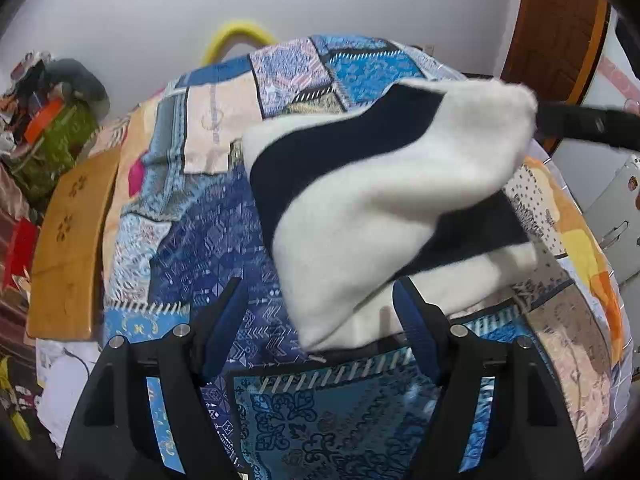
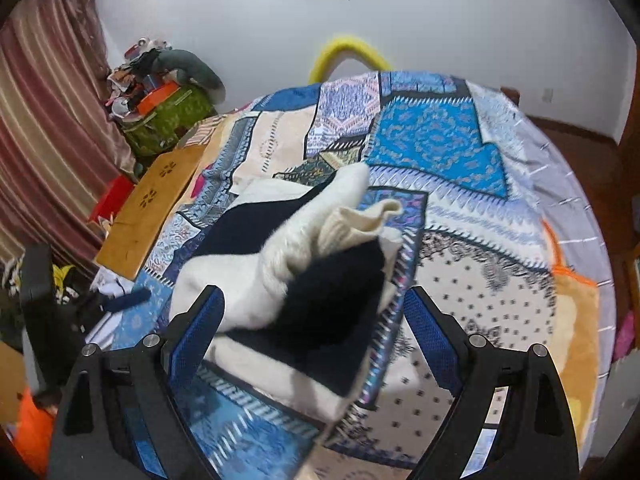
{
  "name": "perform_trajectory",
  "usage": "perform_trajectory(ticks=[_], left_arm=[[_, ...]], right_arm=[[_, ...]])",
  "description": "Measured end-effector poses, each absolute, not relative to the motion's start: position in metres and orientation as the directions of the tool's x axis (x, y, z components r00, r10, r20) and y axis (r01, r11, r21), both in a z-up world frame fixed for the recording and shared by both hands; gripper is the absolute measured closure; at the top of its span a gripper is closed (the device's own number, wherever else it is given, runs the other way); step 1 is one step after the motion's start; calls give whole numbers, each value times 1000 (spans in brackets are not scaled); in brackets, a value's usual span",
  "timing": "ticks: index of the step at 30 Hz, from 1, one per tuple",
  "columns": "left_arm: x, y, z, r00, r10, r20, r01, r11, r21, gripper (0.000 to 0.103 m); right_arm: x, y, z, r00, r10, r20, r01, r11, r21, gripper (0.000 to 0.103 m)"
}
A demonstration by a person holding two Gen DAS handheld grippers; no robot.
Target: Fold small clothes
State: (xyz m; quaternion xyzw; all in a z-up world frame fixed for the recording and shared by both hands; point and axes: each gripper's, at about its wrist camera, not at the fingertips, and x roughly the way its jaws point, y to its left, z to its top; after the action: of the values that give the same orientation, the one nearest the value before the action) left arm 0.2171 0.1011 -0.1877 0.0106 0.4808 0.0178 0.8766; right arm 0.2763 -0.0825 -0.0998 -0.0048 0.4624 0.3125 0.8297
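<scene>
A small white knit garment with wide navy stripes (image 1: 384,200) hangs in the air over the patchwork bedspread (image 1: 208,240), its upper flap blurred. In the right wrist view the garment (image 2: 304,280) is bunched up between and beyond the fingers. My left gripper (image 1: 320,300) is open, with the garment's lower edge just past its right finger (image 1: 416,320). My right gripper (image 2: 316,312) is open, jaws wide around the cloth without pinching it. A black arm of the right gripper (image 1: 592,124) shows by the garment's top right corner.
A wooden bench (image 1: 68,248) runs along the bed's left side; it also shows in the right wrist view (image 2: 148,208). A green bag piled with clutter (image 2: 168,112) stands by the wall. A yellow hoop (image 2: 348,56) sits behind the bed. Striped curtains (image 2: 48,128) hang at left.
</scene>
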Motion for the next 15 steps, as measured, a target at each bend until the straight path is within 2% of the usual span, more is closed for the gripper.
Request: perform_trajectory(ticks=[12, 15], left_arm=[[233, 126, -233, 468, -27, -883, -61, 996, -63, 29], [235, 131, -242, 467, -32, -884, -74, 994, -75, 24]], right_arm=[[311, -73, -146, 261, 528, -808, -372, 828, 420, 14], [313, -74, -150, 253, 539, -803, -353, 824, 442, 19]])
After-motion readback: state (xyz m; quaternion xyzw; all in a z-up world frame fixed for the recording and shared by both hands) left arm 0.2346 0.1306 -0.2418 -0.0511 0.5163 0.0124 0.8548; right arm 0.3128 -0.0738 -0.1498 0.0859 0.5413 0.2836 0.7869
